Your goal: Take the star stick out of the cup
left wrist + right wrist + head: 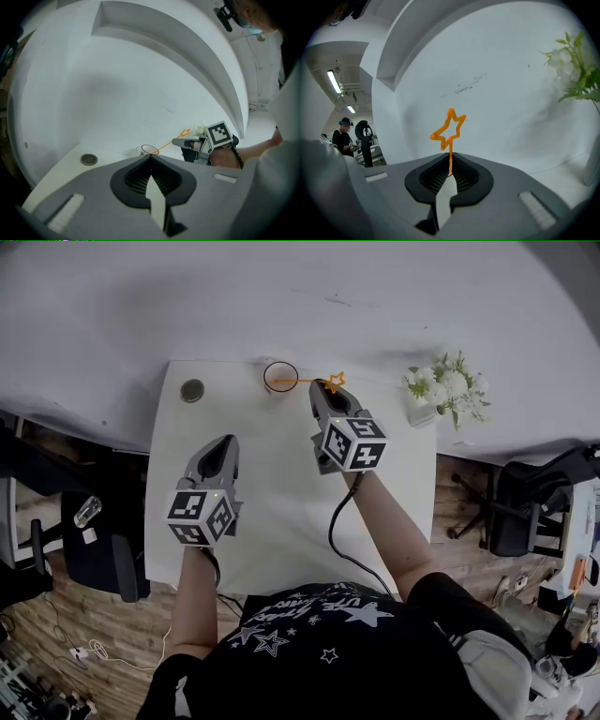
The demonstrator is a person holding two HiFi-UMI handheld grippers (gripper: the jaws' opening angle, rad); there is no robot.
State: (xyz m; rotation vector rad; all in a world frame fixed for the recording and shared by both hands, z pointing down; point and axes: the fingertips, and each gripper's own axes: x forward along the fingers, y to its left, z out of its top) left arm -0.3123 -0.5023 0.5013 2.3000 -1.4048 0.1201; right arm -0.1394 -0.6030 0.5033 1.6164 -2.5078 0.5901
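Note:
An orange star stick (323,382) slants from the mouth of a clear cup (280,377) at the table's far edge toward the right. My right gripper (322,390) is shut on the stick just below the star. In the right gripper view the star (449,130) stands above the shut jaws (450,163), its thin stem pinched between them. My left gripper (226,444) hovers over the table's middle left, shut and empty, well short of the cup. From the left gripper view (150,157) I see the cup (150,149), the star (185,133) and the right gripper (186,143) beyond.
A round dark cap (192,390) lies on the white table (281,521) at the far left. A vase of white flowers (448,390) stands at the far right corner. A white wall runs close behind the table. Black chairs (516,512) stand on both sides.

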